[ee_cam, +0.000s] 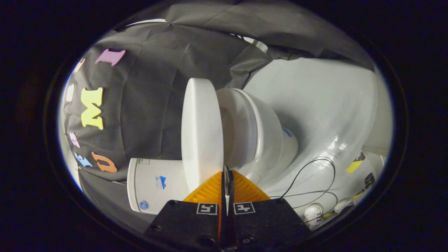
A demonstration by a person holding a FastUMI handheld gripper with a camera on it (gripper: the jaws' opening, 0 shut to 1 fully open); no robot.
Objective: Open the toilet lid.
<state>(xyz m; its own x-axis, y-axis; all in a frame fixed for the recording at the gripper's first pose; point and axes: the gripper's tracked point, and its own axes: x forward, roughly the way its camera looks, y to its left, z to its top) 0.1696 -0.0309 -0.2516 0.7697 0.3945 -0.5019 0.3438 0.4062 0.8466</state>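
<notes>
Your gripper's (226,175) own fingers hide the near edge of the toilet lid (202,134), so you cannot tell whether the tips touch that edge, and the tank (154,190) beyond is cut off behind the lid. Your fingers are drawn nearly together with only a thin slit between them, holding nothing you can see. The lid stands just ahead of the fingertips, raised off the seat (241,129) with a gap between them, the bowl (276,147) lying past it.
</notes>
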